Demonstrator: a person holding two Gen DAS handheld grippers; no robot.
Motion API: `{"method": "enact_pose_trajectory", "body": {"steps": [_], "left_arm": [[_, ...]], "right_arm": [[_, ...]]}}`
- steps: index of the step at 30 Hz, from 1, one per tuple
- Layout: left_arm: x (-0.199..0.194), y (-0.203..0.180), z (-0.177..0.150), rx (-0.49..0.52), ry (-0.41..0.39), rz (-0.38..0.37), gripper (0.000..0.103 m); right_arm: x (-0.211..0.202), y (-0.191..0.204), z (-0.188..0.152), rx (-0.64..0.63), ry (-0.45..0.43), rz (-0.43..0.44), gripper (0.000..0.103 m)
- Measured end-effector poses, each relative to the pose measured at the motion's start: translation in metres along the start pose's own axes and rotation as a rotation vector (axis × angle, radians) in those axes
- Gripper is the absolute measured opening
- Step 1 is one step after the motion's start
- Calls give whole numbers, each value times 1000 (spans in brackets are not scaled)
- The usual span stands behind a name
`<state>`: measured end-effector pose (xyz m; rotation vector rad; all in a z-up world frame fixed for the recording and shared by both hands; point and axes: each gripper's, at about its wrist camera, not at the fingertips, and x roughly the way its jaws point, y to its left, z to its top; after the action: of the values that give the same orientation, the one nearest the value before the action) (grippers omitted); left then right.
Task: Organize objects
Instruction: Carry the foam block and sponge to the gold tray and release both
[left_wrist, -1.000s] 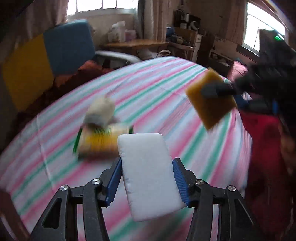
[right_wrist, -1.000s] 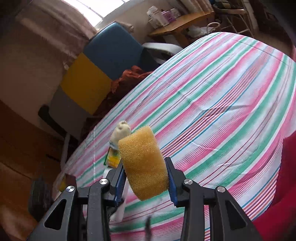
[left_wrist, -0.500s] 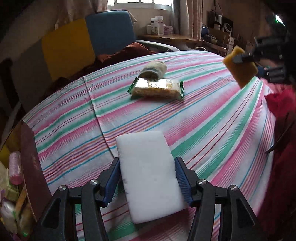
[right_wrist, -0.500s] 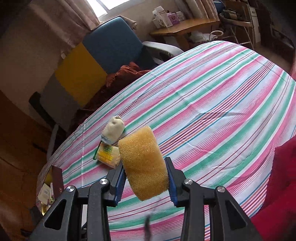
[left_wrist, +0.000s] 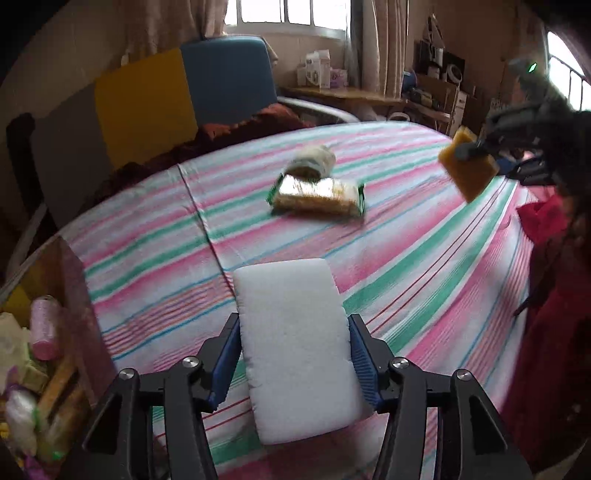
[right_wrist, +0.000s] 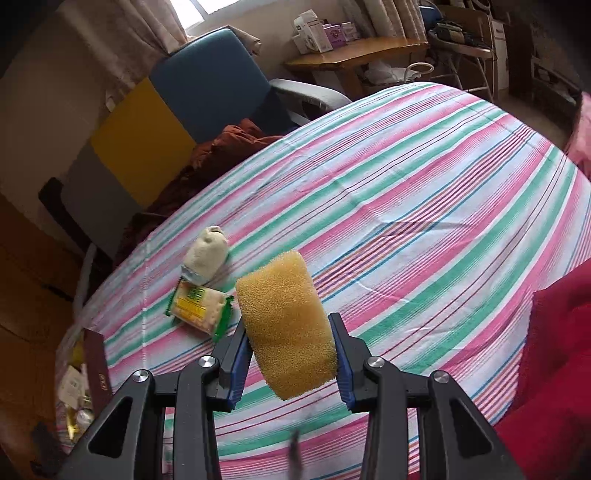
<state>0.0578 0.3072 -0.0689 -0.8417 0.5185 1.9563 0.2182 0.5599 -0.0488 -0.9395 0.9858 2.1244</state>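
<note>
My left gripper (left_wrist: 293, 354) is shut on a white sponge (left_wrist: 295, 343) and holds it above the striped tablecloth (left_wrist: 424, 258). My right gripper (right_wrist: 288, 350) is shut on a yellow sponge (right_wrist: 286, 321), also held above the cloth; it shows in the left wrist view (left_wrist: 469, 168) at the right. A packet of biscuits (left_wrist: 317, 194) lies mid-table with a small beige pouch (left_wrist: 310, 162) just behind it. Both also show in the right wrist view, the packet (right_wrist: 199, 304) and the pouch (right_wrist: 207, 254).
An open box (left_wrist: 70, 288) with several small items stands at the table's left edge; it also shows in the right wrist view (right_wrist: 96, 365). A blue, yellow and grey chair (left_wrist: 177, 103) stands behind the table. A person in red (left_wrist: 554, 314) is at the right.
Both grippers have swung left, bringing the box at the table's left edge into view. The packet and pouch now sit nearer the middle of both views. Both sponges stay gripped.
</note>
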Motion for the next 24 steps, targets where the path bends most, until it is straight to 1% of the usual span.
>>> {"method": "enact_pose_trajectory", "body": {"steps": [9, 15, 24], "left_arm": [[-53, 29, 8, -74, -103, 69, 58], [-80, 52, 4, -135, -140, 108, 58], [-107, 86, -13, -221, -169, 151, 58]], "right_arm": [[2, 1, -1, 0, 10, -46, 39], [2, 0, 0, 1, 11, -57, 39], [1, 4, -2, -7, 9, -100, 39]]}}
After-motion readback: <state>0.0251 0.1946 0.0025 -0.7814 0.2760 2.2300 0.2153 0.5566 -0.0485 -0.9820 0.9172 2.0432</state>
